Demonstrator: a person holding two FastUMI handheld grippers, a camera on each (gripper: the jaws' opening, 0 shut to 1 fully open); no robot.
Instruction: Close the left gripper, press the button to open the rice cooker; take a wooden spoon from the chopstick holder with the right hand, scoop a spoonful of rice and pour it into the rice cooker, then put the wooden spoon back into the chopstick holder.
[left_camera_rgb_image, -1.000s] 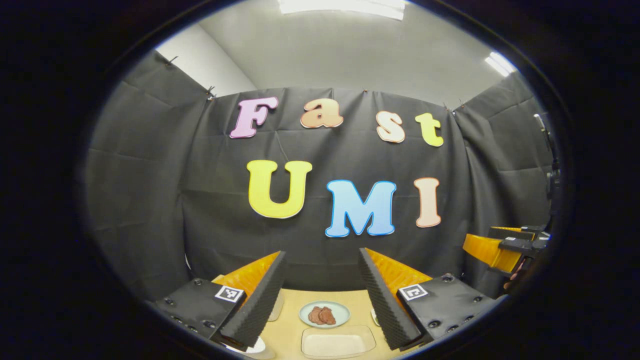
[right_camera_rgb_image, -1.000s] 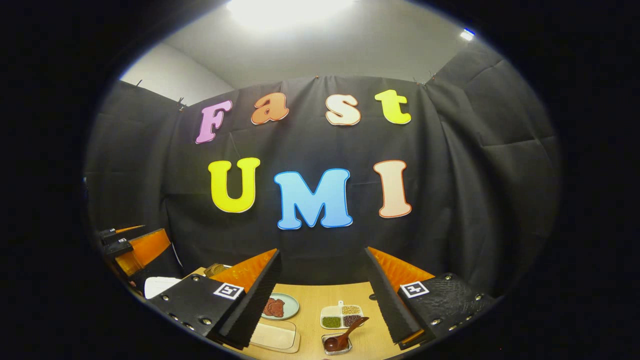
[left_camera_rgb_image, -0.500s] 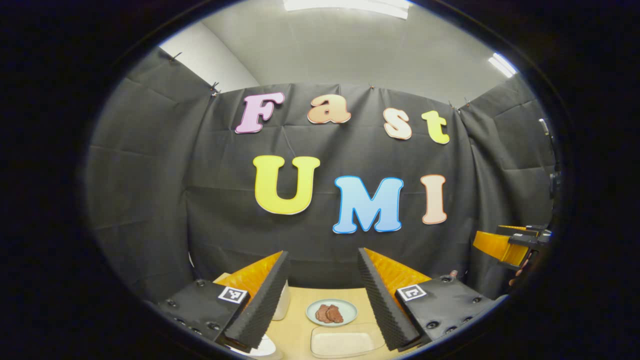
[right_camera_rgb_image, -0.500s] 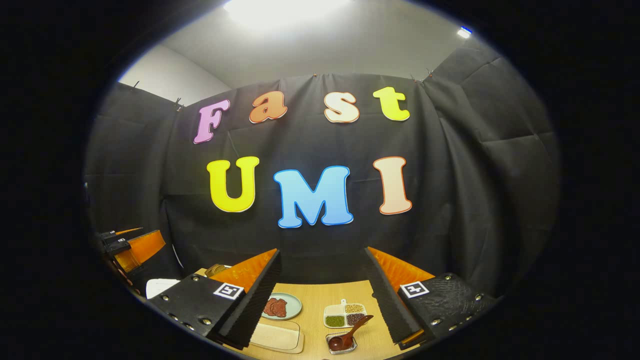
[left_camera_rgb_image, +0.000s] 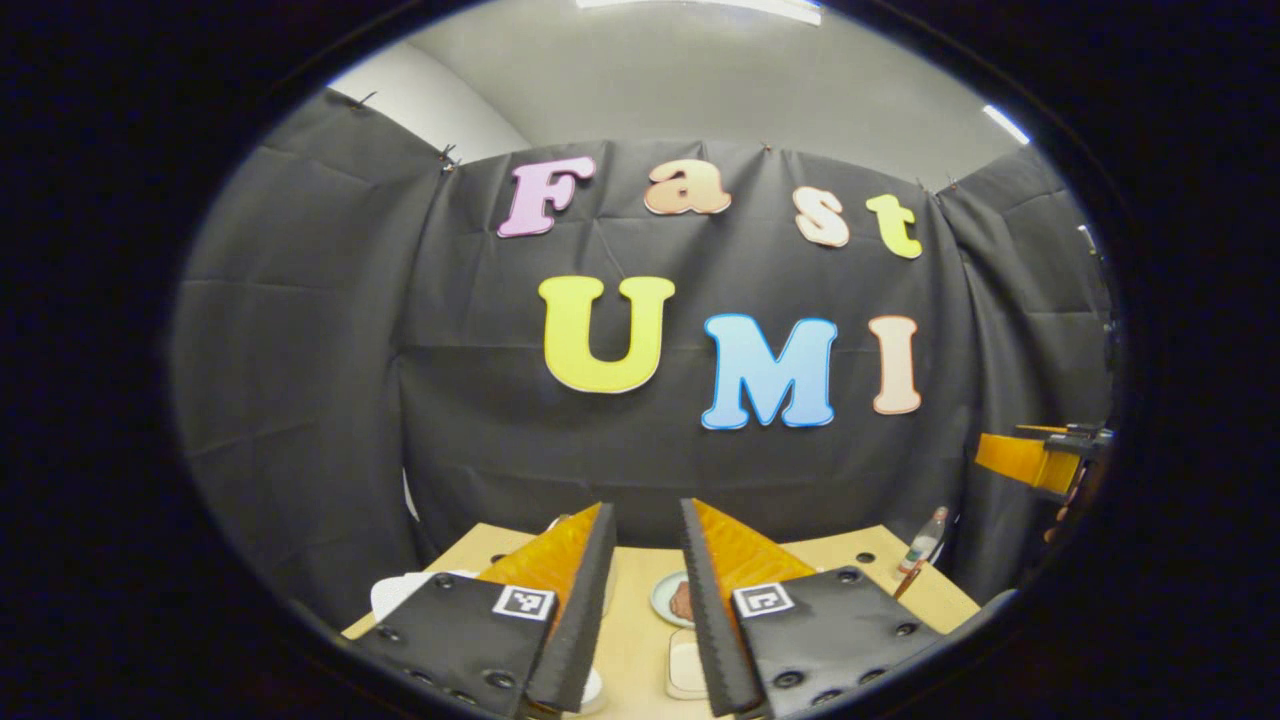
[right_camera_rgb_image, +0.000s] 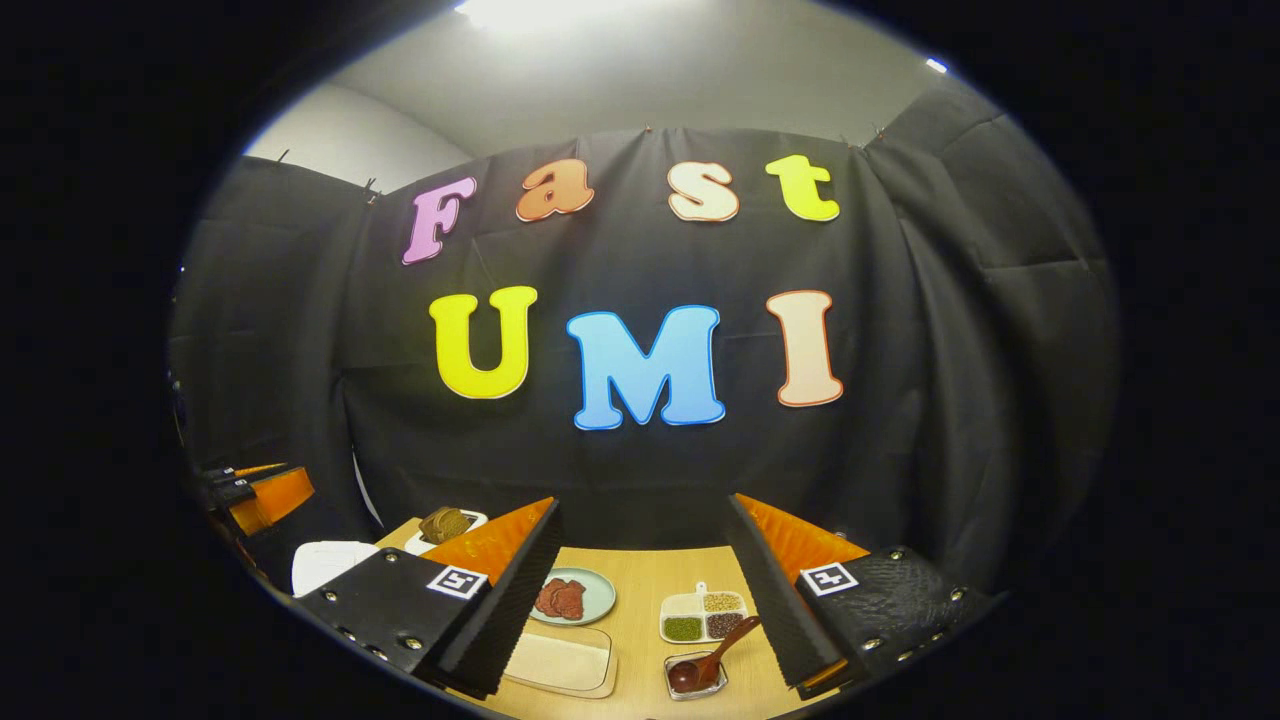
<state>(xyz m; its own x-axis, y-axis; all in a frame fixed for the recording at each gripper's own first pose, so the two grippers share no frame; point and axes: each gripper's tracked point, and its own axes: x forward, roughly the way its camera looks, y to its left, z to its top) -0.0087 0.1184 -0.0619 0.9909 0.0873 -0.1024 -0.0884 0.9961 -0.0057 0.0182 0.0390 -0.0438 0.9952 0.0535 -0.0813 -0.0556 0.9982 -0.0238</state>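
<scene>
wooden spoon (right_camera_rgb_image: 712, 655), round-bowled, lies tilted in a small square dish (right_camera_rgb_image: 696, 675).

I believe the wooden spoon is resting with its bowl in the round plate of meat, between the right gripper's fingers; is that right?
Not quite. In the right gripper view the wooden spoon rests with its bowl in a small clear dish, not in the round plate of meat, which lies apart to the left. It does show between the right gripper's open fingers.
</scene>
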